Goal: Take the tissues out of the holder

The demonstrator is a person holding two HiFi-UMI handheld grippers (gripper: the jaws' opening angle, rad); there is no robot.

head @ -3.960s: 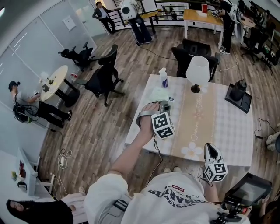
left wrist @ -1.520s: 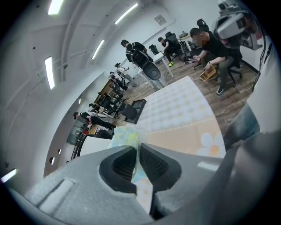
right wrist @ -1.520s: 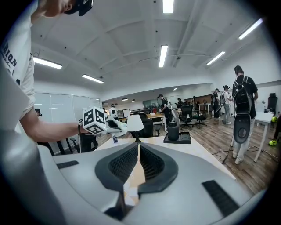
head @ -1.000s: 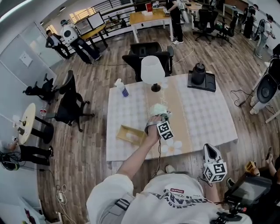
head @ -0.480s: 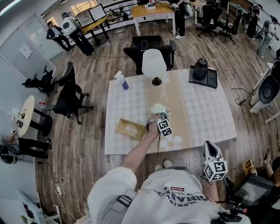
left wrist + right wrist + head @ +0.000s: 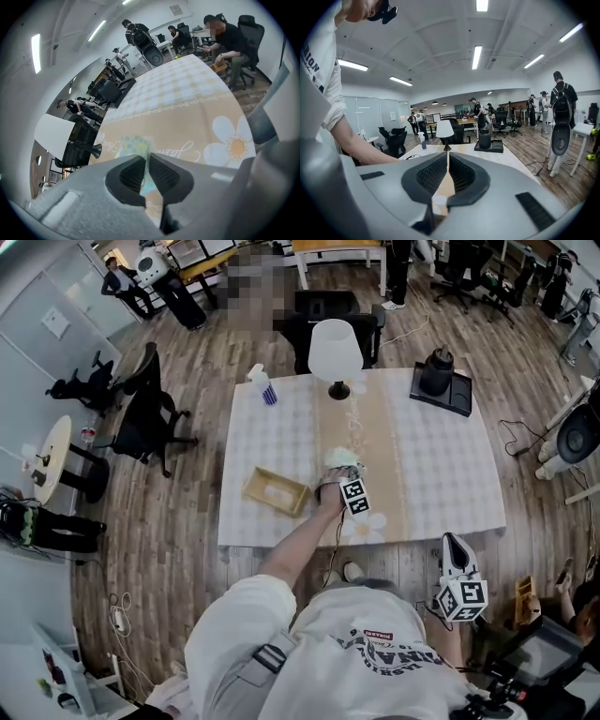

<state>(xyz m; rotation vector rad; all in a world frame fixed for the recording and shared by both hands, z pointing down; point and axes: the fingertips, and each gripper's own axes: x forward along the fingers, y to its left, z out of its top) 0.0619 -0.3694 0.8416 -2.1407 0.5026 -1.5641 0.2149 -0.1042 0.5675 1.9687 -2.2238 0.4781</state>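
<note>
Left claw (image 6: 342,474) clamped shut on pale patterned tissue (image 6: 338,457) — lower than a second ago, tissue now low over beige runner (image 6: 370,418). Right claw (image 6: 452,549) closed, empty, beyond near edge of table (image 6: 441,474). Tan holder (image 6: 259,478) just left of left claw — white tissue inside. Lamp (image 6: 336,351), spray bottle (image 6: 263,385) at far side. Office, wood floor.

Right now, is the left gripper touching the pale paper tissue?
Touching. In the left gripper view, the left gripper pinches the pale paper tissue between shut jaws.

Left gripper (image 6: 146,164) clamped, right gripper (image 6: 448,166) closed
</note>
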